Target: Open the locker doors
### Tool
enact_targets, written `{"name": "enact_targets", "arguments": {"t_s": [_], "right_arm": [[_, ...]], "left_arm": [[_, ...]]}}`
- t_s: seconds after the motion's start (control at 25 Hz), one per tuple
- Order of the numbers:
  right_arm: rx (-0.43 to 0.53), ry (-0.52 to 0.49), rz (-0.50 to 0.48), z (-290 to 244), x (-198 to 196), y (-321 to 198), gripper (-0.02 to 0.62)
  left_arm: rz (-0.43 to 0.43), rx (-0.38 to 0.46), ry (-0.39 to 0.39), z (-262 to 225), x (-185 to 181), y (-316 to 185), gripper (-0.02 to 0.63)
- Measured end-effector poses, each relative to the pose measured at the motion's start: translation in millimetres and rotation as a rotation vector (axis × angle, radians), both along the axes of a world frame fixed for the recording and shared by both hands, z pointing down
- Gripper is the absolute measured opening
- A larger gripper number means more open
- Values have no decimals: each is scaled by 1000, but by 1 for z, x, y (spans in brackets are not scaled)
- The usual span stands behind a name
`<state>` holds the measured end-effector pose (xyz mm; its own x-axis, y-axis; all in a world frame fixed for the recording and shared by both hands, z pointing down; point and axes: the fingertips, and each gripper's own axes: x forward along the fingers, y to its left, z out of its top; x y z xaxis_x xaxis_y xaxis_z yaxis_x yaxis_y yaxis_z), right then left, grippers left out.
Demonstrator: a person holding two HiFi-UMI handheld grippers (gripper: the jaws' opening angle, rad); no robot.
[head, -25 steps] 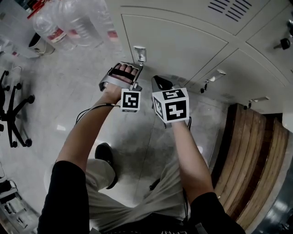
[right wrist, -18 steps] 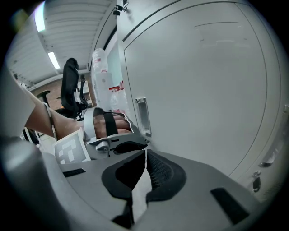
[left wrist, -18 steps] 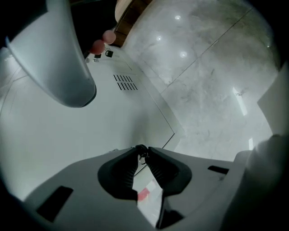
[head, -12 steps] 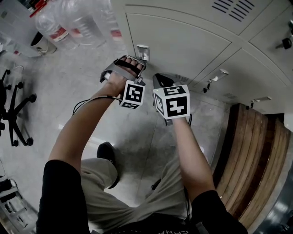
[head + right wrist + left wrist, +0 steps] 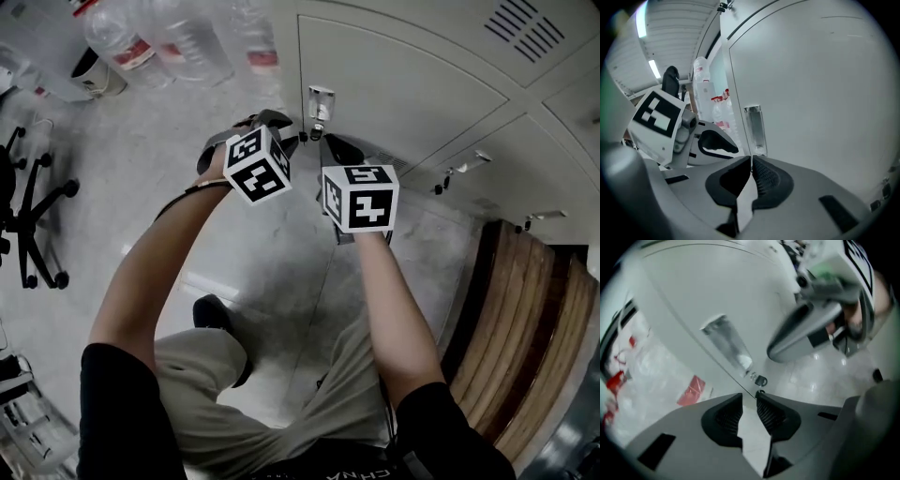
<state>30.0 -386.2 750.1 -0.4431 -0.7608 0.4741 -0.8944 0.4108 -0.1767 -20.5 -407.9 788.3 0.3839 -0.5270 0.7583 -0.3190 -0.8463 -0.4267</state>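
Observation:
The light grey locker door (image 5: pixel 412 94) carries a metal handle (image 5: pixel 320 101) with a small key (image 5: pixel 760 380) hanging just under it. The door looks flush with its frame. My left gripper (image 5: pixel 292 142) sits just below and left of the handle. Its jaws have just been opening, and its pads (image 5: pixel 725 416) stand slightly apart with nothing between them. In the left gripper view the handle (image 5: pixel 726 345) lies just beyond the jaw tips. My right gripper (image 5: pixel 330 150) hovers beside it with its jaws together, pointing at the handle (image 5: pixel 755 129) without touching it.
Wrapped water bottles (image 5: pixel 178 37) stand on the floor left of the lockers. An office chair (image 5: pixel 33 216) is at the far left. A wooden bench (image 5: pixel 525 328) runs along the right. Neighbouring doors have handles (image 5: pixel 469 161) further right.
The left gripper has rolled, so its marker cube now faces up, and it has shifted a little beside the handle. The right gripper moved slightly closer to the handle.

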Motion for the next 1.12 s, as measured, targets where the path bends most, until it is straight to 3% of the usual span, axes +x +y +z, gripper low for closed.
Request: {"name": "enact_targets", "arguments": {"t_s": [0.16, 0.24, 0.36, 0.6, 0.76, 0.96, 1.12], "right_arm": [[95, 45, 25, -13, -2, -20, 37], [133, 70, 33, -18, -6, -27, 37], [168, 98, 39, -23, -16, -32, 38], [161, 55, 102, -25, -26, -42, 42], [142, 24, 109, -25, -32, -48, 103], [157, 61, 103, -22, -31, -50, 101], [142, 77, 128, -22, -28, -42, 70]], "left_arm": [[-148, -222, 477, -28, 9, -14, 52], [-144, -283, 595, -36, 14, -16, 41], [-113, -298, 623, -38, 13, -15, 29], [-104, -307, 635, -42, -2, -16, 23], [-108, -305, 616, -45, -12, -10, 23], [-99, -295, 590, -59, -17, 2, 23], [-82, -276, 616, -70, -18, 16, 24]]}}
